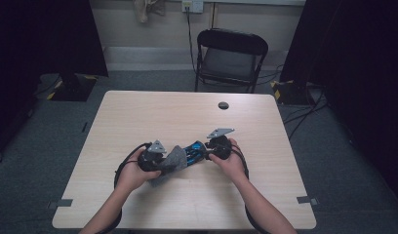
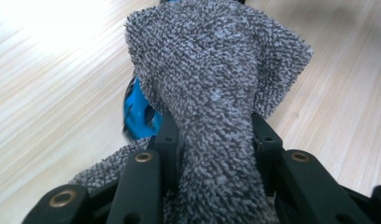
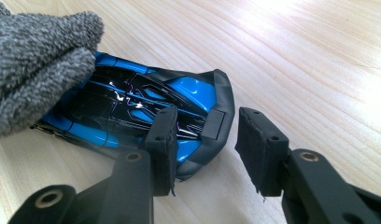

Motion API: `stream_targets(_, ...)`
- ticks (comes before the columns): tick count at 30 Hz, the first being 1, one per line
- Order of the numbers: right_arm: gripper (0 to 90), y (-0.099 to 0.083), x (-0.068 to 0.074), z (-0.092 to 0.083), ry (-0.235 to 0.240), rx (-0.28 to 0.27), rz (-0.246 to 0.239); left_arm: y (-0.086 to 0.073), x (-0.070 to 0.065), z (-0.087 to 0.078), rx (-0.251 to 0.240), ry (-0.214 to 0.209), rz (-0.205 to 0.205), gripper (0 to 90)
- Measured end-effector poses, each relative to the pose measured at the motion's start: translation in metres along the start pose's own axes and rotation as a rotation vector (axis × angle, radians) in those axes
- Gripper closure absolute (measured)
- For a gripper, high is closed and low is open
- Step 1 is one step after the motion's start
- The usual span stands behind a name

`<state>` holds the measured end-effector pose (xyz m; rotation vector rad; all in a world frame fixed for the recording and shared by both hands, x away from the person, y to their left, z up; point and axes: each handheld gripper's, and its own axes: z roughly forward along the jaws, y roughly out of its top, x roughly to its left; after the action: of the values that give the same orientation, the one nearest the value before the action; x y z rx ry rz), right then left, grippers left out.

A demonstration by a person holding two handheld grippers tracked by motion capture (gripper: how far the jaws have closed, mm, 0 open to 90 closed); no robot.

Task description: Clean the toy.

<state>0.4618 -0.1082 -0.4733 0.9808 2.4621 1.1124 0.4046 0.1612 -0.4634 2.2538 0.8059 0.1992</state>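
Two tongs | left point(image 2: 212, 154): clamps cloth point(image 2: 216, 84) | right point(image 3: 205, 149): grips blue car point(image 3: 146, 102)

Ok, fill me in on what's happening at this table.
A person works at the table with a gripper in each hand. The left gripper is shut on a grey cloth and holds it against a blue and black toy car, as if wiping it. The right gripper sits at the car's other end, one jaw in front of the car; whether it actually grips is unclear.
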Motion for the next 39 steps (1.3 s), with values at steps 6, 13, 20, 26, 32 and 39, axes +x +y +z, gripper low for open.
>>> stream_targets(6, 59.0, 0.001, 0.001, 0.001, 0.002, 0.004, -0.011, -0.008, 0.004, -0.005, 0.025, 0.008, -0.007, 64.1)
stream_targets(13, 58.8, 0.001, 0.000, 0.001, 0.001, 0.000, -0.014, -0.020, 0.021, -0.024, -0.008, 0.076, -0.062, 64.0)
stream_targets(20, 58.8, 0.001, 0.001, 0.001, -0.004, 0.005, -0.018, -0.033, 0.039, -0.034, 0.038, 0.135, -0.087, 63.8)
stream_targets(26, 58.8, 0.001, 0.001, 0.001, -0.001, 0.001, -0.013, -0.042, 0.039, -0.025, 0.014, 0.085, -0.150, 55.6)
stream_targets(32, 58.8, 0.001, 0.001, 0.001, 0.000, 0.003, -0.014, -0.032, 0.038, -0.023, -0.007, 0.080, -0.166, 30.1)
stream_targets(39, 58.8, 0.001, 0.001, 0.001, 0.001, 0.003, -0.012, -0.022, 0.041, -0.012, -0.054, 0.060, -0.189, 25.6)
